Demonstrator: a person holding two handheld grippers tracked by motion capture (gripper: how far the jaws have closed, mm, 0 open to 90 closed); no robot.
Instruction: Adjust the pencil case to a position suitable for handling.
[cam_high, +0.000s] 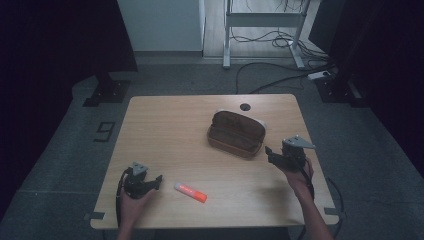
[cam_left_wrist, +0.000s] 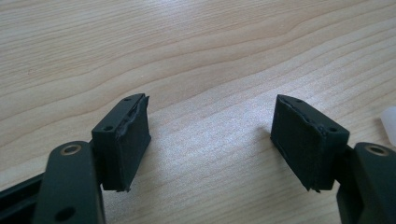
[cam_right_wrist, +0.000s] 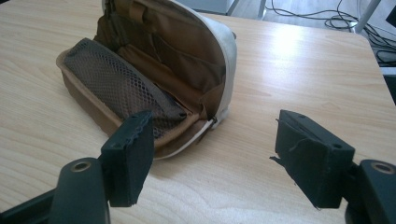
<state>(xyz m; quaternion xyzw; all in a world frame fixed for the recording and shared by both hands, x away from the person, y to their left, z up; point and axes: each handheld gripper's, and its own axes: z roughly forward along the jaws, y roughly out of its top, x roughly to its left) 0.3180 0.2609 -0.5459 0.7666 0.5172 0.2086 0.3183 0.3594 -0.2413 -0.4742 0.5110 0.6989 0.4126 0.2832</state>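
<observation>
**Open pouch beside the right gripper**

A brown pencil pouch (cam_high: 236, 134) lies unzipped mid-table, its pale-edged lid raised and mesh pocket showing. The right gripper (cam_high: 270, 152) sits just right of it, jaws spread and empty. The left gripper (cam_high: 157, 181), also spread, rests beside an orange-capped glue stick (cam_high: 190, 192).

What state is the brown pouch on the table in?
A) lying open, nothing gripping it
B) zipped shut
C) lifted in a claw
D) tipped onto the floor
A: the brown pouch lies unzipped on the table with its mesh pocket showing, and the right claw stands open just short of it, touching nothing.
</observation>
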